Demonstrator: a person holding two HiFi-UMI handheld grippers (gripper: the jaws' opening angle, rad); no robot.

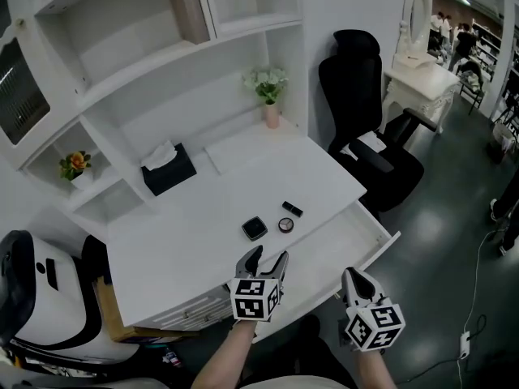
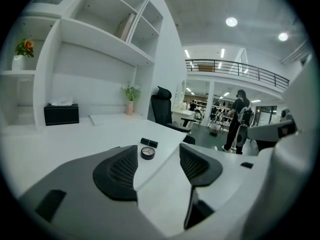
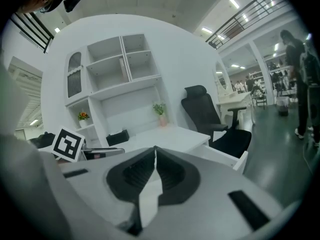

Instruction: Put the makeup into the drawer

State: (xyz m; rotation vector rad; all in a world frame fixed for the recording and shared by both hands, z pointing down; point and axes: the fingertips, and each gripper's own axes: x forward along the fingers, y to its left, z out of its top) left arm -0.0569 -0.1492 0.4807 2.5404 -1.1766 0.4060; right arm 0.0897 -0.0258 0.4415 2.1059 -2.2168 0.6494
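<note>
Three black makeup items lie on the white desk (image 1: 186,233) near its front edge: a square compact (image 1: 254,228), a small round compact (image 1: 285,224) and a short lipstick tube (image 1: 293,209). The drawer (image 1: 369,235) under the desk's front right stands pulled out, its white inside showing. My left gripper (image 1: 266,258) hovers just in front of the compacts, open and holding nothing. In the left gripper view the round compact (image 2: 147,153) and the tube (image 2: 149,143) sit beyond the left gripper (image 2: 157,165). My right gripper (image 1: 352,277) is over the drawer's front, shut and empty; in its own view the right gripper (image 3: 155,159) has its pads touching.
A black tissue box (image 1: 168,169) and a pink vase of flowers (image 1: 269,96) stand at the back of the desk under white shelves. A black office chair (image 1: 369,136) is to the right of the desk. A person (image 2: 239,119) stands far off in the hall.
</note>
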